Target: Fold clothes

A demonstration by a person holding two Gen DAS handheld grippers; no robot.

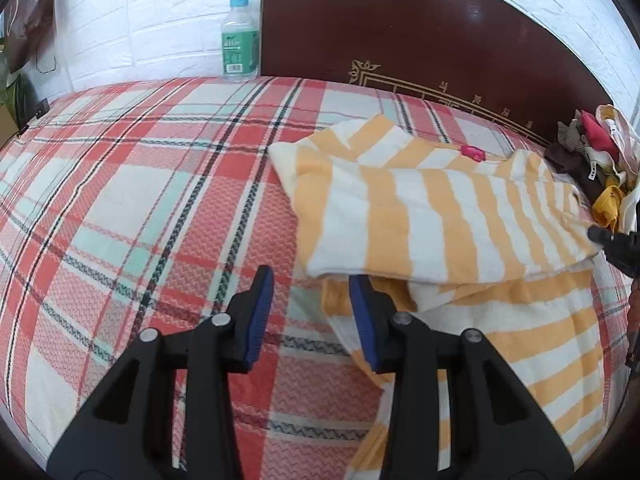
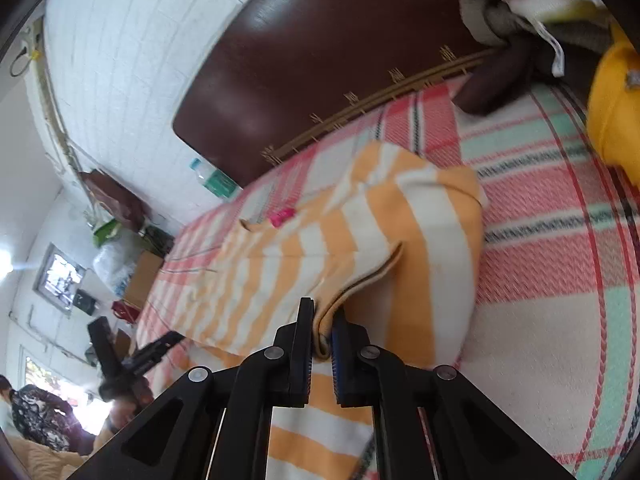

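An orange-and-white striped garment (image 1: 432, 216) lies partly folded on the plaid bed, its upper layer doubled over the lower one. A small pink tag (image 1: 472, 153) sits near its far edge. My left gripper (image 1: 312, 280) is open and empty, just in front of the garment's near left corner. My right gripper (image 2: 322, 316) is shut on a hemmed edge of the striped garment (image 2: 360, 240) and holds it lifted and tilted. The right gripper's tip also shows at the right edge of the left wrist view (image 1: 612, 240).
A pile of mixed clothes (image 1: 592, 160) lies at the bed's far right by the dark wooden headboard (image 1: 400, 32). A plastic water bottle (image 1: 239, 40) stands at the bed's far edge against the white wall. Bare plaid sheet (image 1: 120, 220) spreads to the left.
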